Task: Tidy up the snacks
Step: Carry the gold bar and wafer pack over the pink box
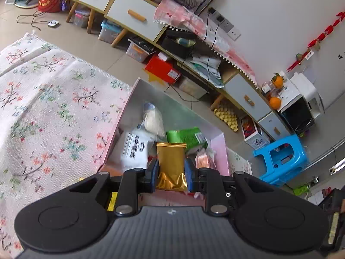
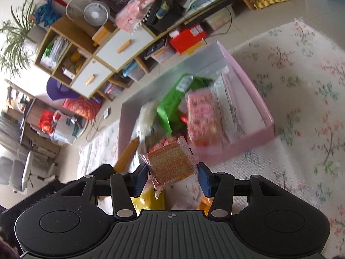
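My left gripper (image 1: 171, 172) is shut on a gold foil snack packet (image 1: 171, 161), held upright over the near end of a pink box (image 1: 220, 146). Inside the box lie a white packet with black print (image 1: 135, 149), a clear bag of pale snacks (image 1: 153, 118), a green pack (image 1: 186, 136) and a pink pack (image 1: 204, 159). In the right wrist view my right gripper (image 2: 172, 177) is shut on a clear-wrapped block of orange-brown wafers (image 2: 171, 161), above the near corner of the same pink box (image 2: 254, 99). That box holds a green pack (image 2: 172, 105) and a pink-patterned pack (image 2: 202, 118).
The box sits on a floral rug (image 1: 49, 108) on a tiled floor. Behind it run low cabinets (image 1: 133, 15) with storage bins, a red box (image 1: 161, 69) and cables. A blue plastic stool (image 1: 282, 157) stands at the right. Yellow wrappers (image 2: 148, 200) lie below my right gripper.
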### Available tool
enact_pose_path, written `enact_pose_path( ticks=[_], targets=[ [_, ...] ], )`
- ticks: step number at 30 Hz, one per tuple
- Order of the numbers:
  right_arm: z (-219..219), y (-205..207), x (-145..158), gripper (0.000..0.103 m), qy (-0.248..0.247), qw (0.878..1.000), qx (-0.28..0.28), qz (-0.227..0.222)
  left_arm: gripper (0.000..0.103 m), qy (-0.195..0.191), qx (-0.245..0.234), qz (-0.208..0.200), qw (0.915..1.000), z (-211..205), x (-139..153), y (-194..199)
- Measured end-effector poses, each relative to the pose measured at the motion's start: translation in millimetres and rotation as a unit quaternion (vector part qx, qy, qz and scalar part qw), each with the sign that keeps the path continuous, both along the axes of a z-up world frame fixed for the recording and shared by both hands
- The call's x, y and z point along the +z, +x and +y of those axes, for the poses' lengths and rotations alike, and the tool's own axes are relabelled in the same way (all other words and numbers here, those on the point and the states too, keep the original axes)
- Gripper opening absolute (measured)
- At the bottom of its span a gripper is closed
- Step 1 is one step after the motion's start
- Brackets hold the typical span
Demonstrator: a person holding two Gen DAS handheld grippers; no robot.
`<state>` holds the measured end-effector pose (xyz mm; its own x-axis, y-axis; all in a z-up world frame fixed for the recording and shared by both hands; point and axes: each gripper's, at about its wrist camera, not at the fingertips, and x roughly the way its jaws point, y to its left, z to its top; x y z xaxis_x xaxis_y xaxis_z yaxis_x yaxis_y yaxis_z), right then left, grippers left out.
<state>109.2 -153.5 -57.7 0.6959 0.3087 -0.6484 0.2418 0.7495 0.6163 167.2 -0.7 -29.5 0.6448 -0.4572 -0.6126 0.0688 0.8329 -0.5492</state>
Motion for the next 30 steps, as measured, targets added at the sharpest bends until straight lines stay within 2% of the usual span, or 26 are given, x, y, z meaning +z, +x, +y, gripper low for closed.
enact_pose_path(
  ticks=[6,13,16,19,26,30],
  targets=[
    [-0.8,13.7,-6.4,0.049,0.004,1.000,-0.003,-0.016,0.023,0.003,0.016,-0.008,0.9998,1.8,-13.4,12.0],
    [-3.8,24.2,-9.0,0.052,-0.020,0.999,-0.007,-0.027,0.024,-0.002,0.024,-0.020,0.9995,-0.2,-18.1,21.5],
    [-5.1,25.5,-10.0,0.052,-0.020,0.999,-0.009,-0.029,0.024,0.013,0.020,-0.021,0.9995,-7.1,-18.2,21.4],
    [-7.2,24.5,-9.5,0.065,-0.025,0.999,-0.013,-0.029,0.025,0.028,0.018,-0.025,0.9992,-11.5,-17.4,20.6],
    [-13.0,19.6,-4.3,0.072,-0.016,0.999,-0.010,-0.033,0.036,0.034,0.021,-0.022,0.9990,-7.7,-14.4,18.4],
    [-16.0,13.6,3.7,0.074,-0.027,0.999,-0.004,-0.038,0.047,0.048,0.013,-0.024,0.9985,-4.8,-8.4,13.9]
  ],
)
